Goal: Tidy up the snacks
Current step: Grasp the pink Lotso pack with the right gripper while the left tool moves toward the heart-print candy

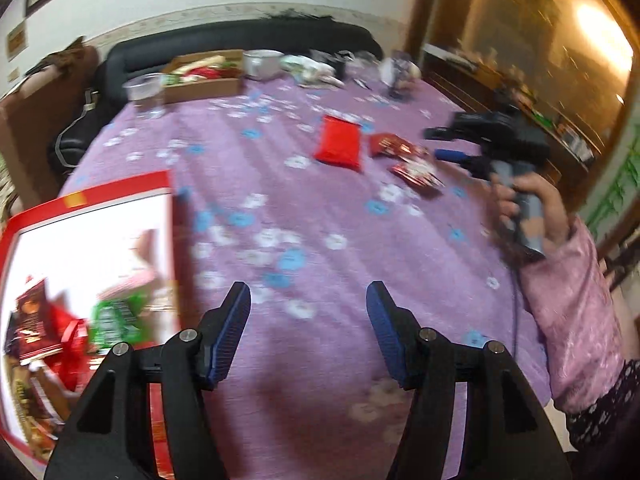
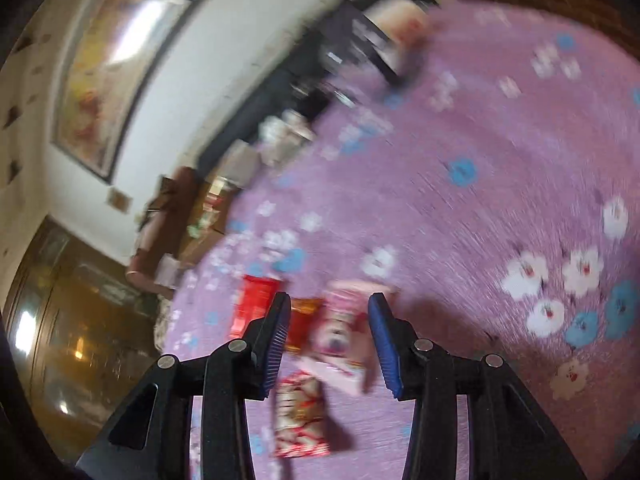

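My left gripper (image 1: 308, 300) is open and empty above the purple flowered tablecloth (image 1: 304, 216). To its left stands a red-rimmed box (image 1: 92, 216) with several snack packets inside, among them a green one (image 1: 116, 320). Further off lie a plain red packet (image 1: 340, 144) and two patterned red packets (image 1: 394, 146) (image 1: 416, 174). The right gripper (image 1: 436, 144) hovers beside them, held by a hand in a pink sleeve. In the right wrist view my right gripper (image 2: 330, 306) is open, with a pink packet (image 2: 340, 332) below its fingers, untouched. A red packet (image 2: 256, 304), an orange-red packet (image 2: 302, 320) and a red-and-white packet (image 2: 300, 420) lie close by.
At the table's far edge stand a cardboard tray of snacks (image 1: 204, 74), a clear plastic cup (image 1: 144, 90), a white pot (image 1: 262, 62) and other clutter. A black sofa (image 1: 240, 36) runs behind the table. A wooden cabinet (image 1: 520, 60) stands at the right.
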`<state>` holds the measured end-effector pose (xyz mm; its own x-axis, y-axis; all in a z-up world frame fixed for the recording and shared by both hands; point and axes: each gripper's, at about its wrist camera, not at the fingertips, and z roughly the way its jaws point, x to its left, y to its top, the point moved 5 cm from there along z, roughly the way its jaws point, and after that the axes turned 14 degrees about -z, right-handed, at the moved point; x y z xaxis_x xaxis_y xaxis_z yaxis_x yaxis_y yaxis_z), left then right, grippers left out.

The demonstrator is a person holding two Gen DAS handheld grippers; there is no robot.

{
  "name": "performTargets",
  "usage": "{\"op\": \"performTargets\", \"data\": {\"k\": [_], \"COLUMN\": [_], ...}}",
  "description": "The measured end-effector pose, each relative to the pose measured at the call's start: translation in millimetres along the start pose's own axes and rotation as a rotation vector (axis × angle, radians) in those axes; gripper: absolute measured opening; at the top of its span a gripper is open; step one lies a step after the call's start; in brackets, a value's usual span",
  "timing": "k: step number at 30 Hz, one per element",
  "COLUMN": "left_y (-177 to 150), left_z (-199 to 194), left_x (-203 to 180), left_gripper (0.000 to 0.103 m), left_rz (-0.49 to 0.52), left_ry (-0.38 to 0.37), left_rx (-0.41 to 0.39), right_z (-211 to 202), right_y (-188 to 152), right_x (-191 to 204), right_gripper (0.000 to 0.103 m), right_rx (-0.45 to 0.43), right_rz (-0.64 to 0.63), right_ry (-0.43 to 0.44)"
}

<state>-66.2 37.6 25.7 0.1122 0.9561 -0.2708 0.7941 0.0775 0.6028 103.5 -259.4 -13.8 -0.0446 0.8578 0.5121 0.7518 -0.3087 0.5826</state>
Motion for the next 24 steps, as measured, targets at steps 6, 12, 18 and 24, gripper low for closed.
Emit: {"op": "performTargets", "data": {"k": [6,12,18,24], "left_y": [-12,-14,-13,-9], "left_z": [7,9,17,22], "left_x": [-25,-26,-25,-19], "left_gripper": [0.059,0.059,0.065,0.072], "left_rz": [0.051,0.033,0.038,0.069], "left_ry": [-0.02,-0.008,0.059,0.194], "left_rx": [0.039,0.052,0.031,-0.035], "right_z": [18,20,32,32], "right_y": [-7,-14,-27,-27], "right_x": [10,25,53,51], "right_gripper": [0.046,0.048,0.045,0.034], "right_rx": [0.012,0.02,0.053,0.063], "right_rz": [-0.085,-0.23,-0.446,-0.4], "right_ry": [-0.069,-0.184,-0.301,-0.256]}}
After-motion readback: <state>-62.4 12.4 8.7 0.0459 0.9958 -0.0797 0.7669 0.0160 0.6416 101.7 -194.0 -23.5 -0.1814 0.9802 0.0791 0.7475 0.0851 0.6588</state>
